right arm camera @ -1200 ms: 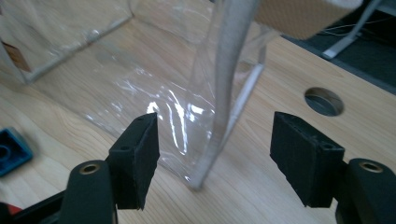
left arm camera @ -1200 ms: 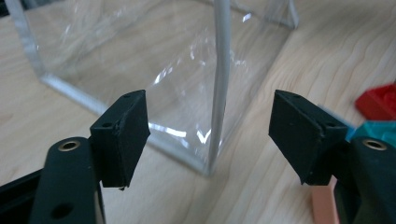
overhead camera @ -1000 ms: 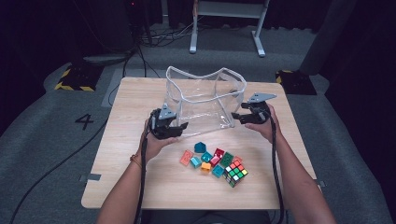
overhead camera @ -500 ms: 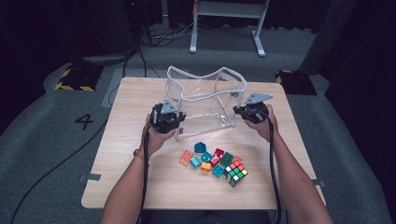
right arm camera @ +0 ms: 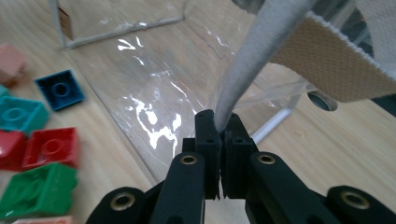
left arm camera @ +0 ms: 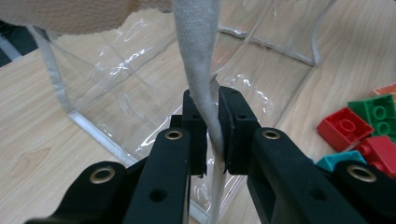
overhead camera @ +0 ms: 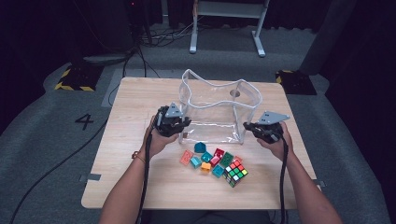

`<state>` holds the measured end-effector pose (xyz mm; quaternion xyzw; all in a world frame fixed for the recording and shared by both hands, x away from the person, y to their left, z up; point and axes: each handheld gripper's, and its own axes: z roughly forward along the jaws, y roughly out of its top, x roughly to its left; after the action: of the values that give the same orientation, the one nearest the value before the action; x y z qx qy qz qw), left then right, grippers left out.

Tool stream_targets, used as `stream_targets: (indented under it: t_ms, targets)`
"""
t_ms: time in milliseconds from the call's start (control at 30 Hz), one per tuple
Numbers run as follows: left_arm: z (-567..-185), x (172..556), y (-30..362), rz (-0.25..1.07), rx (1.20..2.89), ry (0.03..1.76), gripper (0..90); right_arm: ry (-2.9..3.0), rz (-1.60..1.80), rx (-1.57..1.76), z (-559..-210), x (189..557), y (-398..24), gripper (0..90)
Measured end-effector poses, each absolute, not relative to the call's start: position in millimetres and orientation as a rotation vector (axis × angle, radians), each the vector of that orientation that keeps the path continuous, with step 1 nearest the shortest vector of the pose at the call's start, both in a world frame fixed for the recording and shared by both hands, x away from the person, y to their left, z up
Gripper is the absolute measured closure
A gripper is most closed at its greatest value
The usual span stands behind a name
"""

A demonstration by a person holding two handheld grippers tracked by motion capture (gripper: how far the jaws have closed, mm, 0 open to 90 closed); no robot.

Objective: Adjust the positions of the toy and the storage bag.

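A clear plastic bag (overhead camera: 215,109) with a white fabric rim stands open on the wooden table (overhead camera: 135,98). My left gripper (overhead camera: 185,123) is shut on the rim strip at the bag's front left corner. In the left gripper view the jaws (left arm camera: 212,135) pinch that white strip (left arm camera: 196,46). My right gripper (overhead camera: 247,126) is shut on the rim at the front right corner. The right gripper view shows the strip (right arm camera: 261,51) caught between its jaws (right arm camera: 222,144). The mouth of the bag is stretched between the two grippers.
Several coloured toy bricks (overhead camera: 210,158) and a colour-tiled puzzle cube (overhead camera: 235,172) lie in front of the bag, between my hands. Red (left arm camera: 345,127) and green (left arm camera: 378,112) bricks lie beside the left jaws. A blue brick (right arm camera: 60,89) lies left of the right jaws.
The right gripper closed on the bag's rim and drew it right and toward the person, widening the mouth. The left gripper kept its hold and stayed put.
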<state>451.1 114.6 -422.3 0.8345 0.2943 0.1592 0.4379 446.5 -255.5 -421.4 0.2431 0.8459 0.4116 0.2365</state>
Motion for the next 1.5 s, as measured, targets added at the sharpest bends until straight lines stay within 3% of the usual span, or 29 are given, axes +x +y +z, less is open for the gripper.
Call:
stream_targets:
  t_ms: [400,567,667,700,733,833,867,967,1067,1100,1200,1500]
  targets:
    - [-422.0,424.7,110.5,0.401,2.099,0.680,80.7,2.308,1.207,0.630,-421.7,408.4,-268.9,87.0]
    - [-422.6,418.4,109.6,0.437,2.123,0.678,79.7,2.304,1.246,0.633,-422.2,404.4,-272.1,80.4]
    - [-421.9,414.5,112.9,0.458,2.148,0.666,79.6,2.313,1.274,0.632,-420.0,398.2,-278.3,70.1]
    - [-421.9,414.5,112.9,0.458,2.148,0.666,76.9,2.313,1.274,0.632,-420.0,398.2,-278.3,70.1]
    - [-422.3,412.4,114.3,0.459,2.172,0.689,72.2,2.321,1.258,0.640,-420.6,395.2,-281.1,62.0]
    - [-423.0,408.9,119.3,0.473,2.173,0.694,66.3,2.340,1.260,0.655,-424.7,390.4,-284.8,55.7]
    - [-423.0,407.7,122.2,0.477,2.179,0.700,58.4,2.365,1.236,0.673,-429.2,386.1,-287.3,48.9]
    - [-426.5,403.0,131.3,0.481,2.185,0.749,54.7,2.366,1.238,0.687,-434.3,380.6,-290.3,44.5]
    - [-434.3,396.0,138.6,0.491,2.194,0.809,41.1,2.385,1.280,0.738,-441.1,369.0,-296.8,35.4]
    - [-437.6,393.1,141.9,0.459,2.201,0.808,41.1,2.385,1.280,0.738,-441.1,369.0,-296.8,35.4]
    - [-449.4,381.8,149.5,0.438,2.205,0.844,28.9,2.406,1.256,0.763,-453.6,355.6,-301.5,30.9]
    - [-484.8,353.4,161.1,0.382,2.261,0.872,18.5,2.488,1.210,0.742,-477.3,328.0,-293.8,21.2]
